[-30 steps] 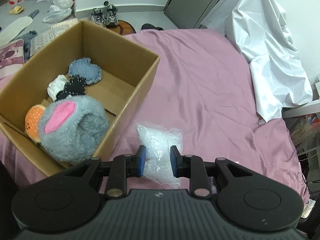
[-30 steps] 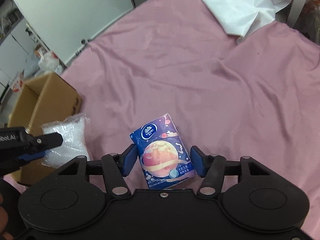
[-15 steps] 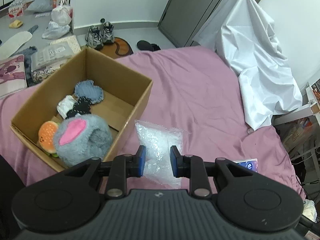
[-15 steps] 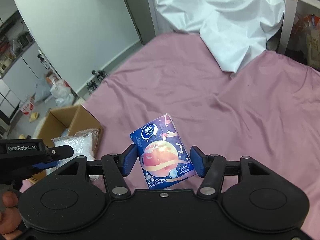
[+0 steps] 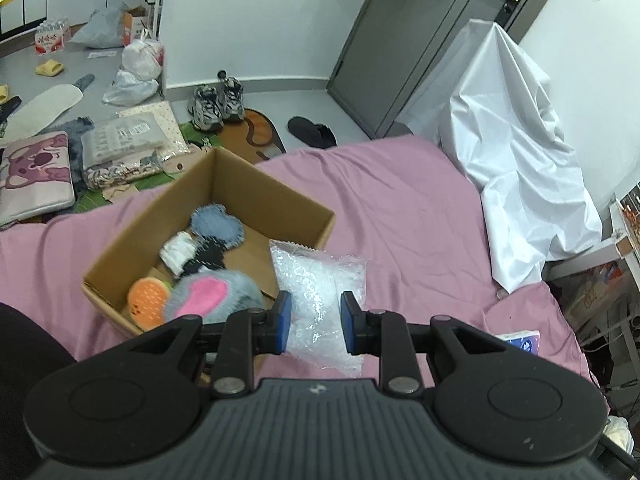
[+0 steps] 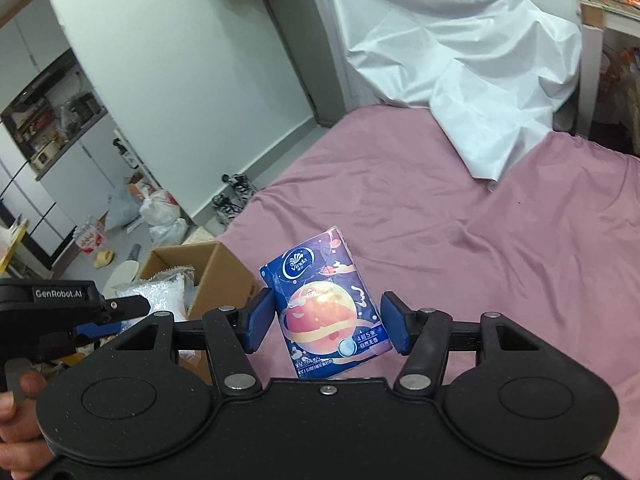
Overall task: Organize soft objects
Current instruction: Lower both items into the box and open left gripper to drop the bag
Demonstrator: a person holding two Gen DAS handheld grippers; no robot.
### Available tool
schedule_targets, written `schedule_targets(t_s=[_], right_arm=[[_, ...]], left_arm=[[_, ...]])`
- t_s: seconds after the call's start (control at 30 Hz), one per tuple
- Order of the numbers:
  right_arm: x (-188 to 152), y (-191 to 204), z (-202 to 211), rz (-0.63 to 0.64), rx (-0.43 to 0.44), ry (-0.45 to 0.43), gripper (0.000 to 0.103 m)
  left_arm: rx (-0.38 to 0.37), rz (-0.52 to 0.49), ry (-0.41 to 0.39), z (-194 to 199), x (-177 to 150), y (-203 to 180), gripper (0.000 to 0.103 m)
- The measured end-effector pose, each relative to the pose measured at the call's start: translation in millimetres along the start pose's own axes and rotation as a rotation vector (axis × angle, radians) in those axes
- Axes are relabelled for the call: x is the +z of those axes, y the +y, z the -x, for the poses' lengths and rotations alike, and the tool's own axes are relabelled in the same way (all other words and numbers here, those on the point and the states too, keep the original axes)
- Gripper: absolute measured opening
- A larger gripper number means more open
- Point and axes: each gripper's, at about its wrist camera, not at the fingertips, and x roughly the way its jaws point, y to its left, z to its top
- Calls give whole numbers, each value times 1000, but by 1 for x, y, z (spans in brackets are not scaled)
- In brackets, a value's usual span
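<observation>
left gripper [image 5: 314, 322] pinching plastic bag [image 5: 320, 296] | right gripper [image 6: 327, 326] pinching tissue pack [image 6: 326, 304]

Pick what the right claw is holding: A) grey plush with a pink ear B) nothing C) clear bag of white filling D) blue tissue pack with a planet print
D: in the right wrist view the right claw is shut on the blue tissue pack, which hangs above the pink sheet; the clear bag sits in the left claw.
</observation>
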Motion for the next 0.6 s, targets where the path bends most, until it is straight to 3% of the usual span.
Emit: schedule_targets(t_s=[0.6], right_arm=[[6, 36, 10, 44, 103, -108, 57]], left_arm=[[41, 48, -54, 8, 46, 55, 25]])
